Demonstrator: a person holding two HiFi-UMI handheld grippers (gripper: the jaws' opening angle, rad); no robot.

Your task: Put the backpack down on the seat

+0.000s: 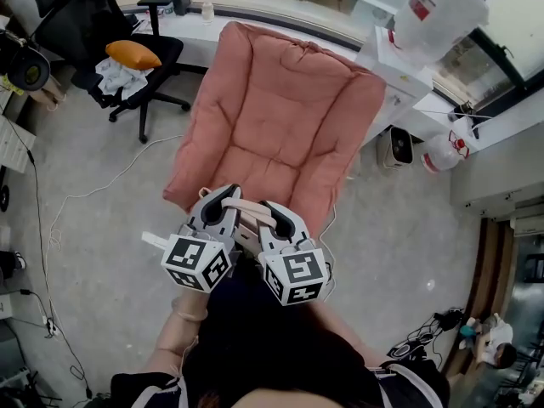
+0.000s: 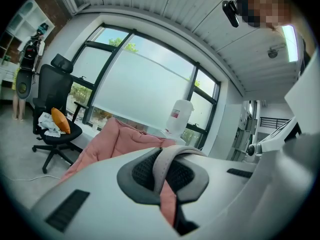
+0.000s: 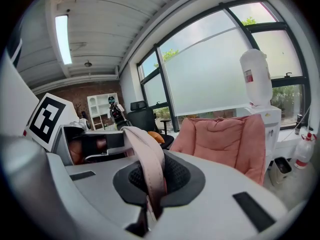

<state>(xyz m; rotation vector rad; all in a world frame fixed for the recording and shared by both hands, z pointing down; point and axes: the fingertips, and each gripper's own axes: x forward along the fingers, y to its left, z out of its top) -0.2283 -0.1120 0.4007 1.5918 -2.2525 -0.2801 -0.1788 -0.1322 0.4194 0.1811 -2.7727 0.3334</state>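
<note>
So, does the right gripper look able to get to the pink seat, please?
Probably yes: the pink seat lies straight ahead of the right gripper, nothing between. It and the left gripper are shut on the strap, so they'd move together.

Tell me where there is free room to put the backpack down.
The pink seat is bare all over. The floor between it and the office chair holds only a white cable. That chair is crowded: orange cushion, cloth.
</note>
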